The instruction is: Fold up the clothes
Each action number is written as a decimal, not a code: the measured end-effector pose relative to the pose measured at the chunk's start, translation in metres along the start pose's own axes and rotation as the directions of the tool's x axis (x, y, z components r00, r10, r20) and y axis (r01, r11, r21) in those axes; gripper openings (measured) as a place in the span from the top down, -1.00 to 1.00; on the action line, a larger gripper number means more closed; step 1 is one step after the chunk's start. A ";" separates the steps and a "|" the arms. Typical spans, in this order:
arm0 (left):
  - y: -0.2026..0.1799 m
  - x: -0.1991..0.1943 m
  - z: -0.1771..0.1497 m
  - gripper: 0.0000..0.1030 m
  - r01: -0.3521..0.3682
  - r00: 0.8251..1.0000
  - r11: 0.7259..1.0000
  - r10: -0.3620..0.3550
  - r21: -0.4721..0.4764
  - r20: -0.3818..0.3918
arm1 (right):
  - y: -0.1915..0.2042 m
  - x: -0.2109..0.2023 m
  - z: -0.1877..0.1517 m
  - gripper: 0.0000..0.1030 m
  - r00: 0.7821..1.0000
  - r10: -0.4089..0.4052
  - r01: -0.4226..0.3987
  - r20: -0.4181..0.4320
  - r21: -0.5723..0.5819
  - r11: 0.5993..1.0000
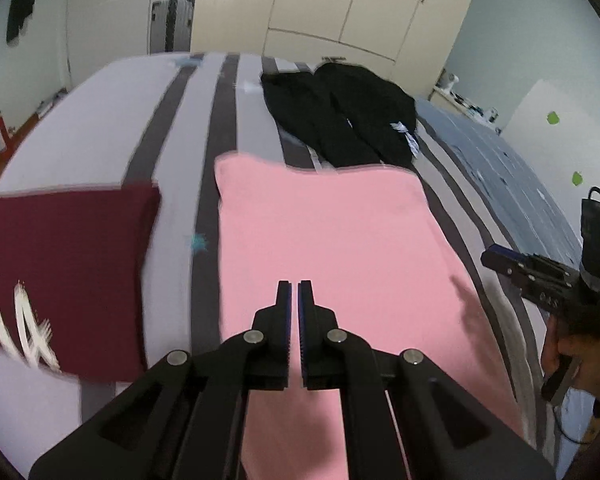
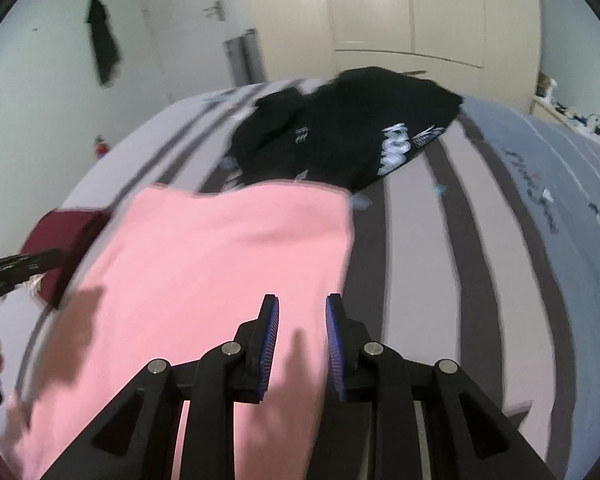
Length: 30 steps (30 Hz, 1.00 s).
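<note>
Left tongs (image 1: pixel 295 292) nearly together, right tongs (image 2: pixel 302 308) apart, both empty above soft, light pink garment (image 1: pixel 332 240) flat on bed (image 1: pixel 100 132); best pinched at far corners.

Pink garment (image 1: pixel 328 240), maroon shirt (image 1: pixel 60 256) with white lettering, black clothes (image 1: pixel 340 116), grey-striped sheet (image 1: pixel 172 140).

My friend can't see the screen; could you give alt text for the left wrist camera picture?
A nearly shut left gripper hovers over a folded pink garment on a striped bed. A maroon garment lies left, black clothes beyond, the right gripper at the right edge.
</note>
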<state>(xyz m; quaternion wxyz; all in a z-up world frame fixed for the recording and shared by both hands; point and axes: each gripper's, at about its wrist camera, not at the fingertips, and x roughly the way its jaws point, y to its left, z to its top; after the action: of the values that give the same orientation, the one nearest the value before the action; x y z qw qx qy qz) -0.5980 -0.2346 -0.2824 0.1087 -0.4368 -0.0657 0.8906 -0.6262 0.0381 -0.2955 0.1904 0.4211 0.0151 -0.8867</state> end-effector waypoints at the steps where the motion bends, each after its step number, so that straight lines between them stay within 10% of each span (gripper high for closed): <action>1: -0.003 -0.002 -0.010 0.96 0.000 1.000 1.000 0.000 0.004 -0.012 | 0.008 -0.009 -0.011 0.56 1.000 0.015 -0.015 -0.003 0.004 1.000; 12: 0.023 -0.004 -0.070 0.96 -0.214 0.971 0.976 0.216 0.028 -0.101 | 0.032 -0.045 -0.127 0.66 0.992 -0.006 0.014 -0.125 0.068 0.998; 25: -0.032 -0.054 -0.105 0.96 -0.082 0.994 0.995 0.086 0.059 -0.068 | 0.049 -0.083 -0.141 0.62 0.996 -0.006 0.010 -0.086 0.049 0.999; 30: 0.019 -0.047 -0.137 0.94 -0.276 0.954 0.961 0.275 0.007 -0.116 | 0.053 -0.080 -0.175 0.63 0.992 -0.020 0.024 -0.122 0.030 0.999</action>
<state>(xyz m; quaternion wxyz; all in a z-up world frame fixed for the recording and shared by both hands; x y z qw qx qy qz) -0.4638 -0.2614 -0.3340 -0.0150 -0.4929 -0.0018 0.8700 -0.4318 0.0480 -0.3410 0.1726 0.4770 0.0175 -0.8616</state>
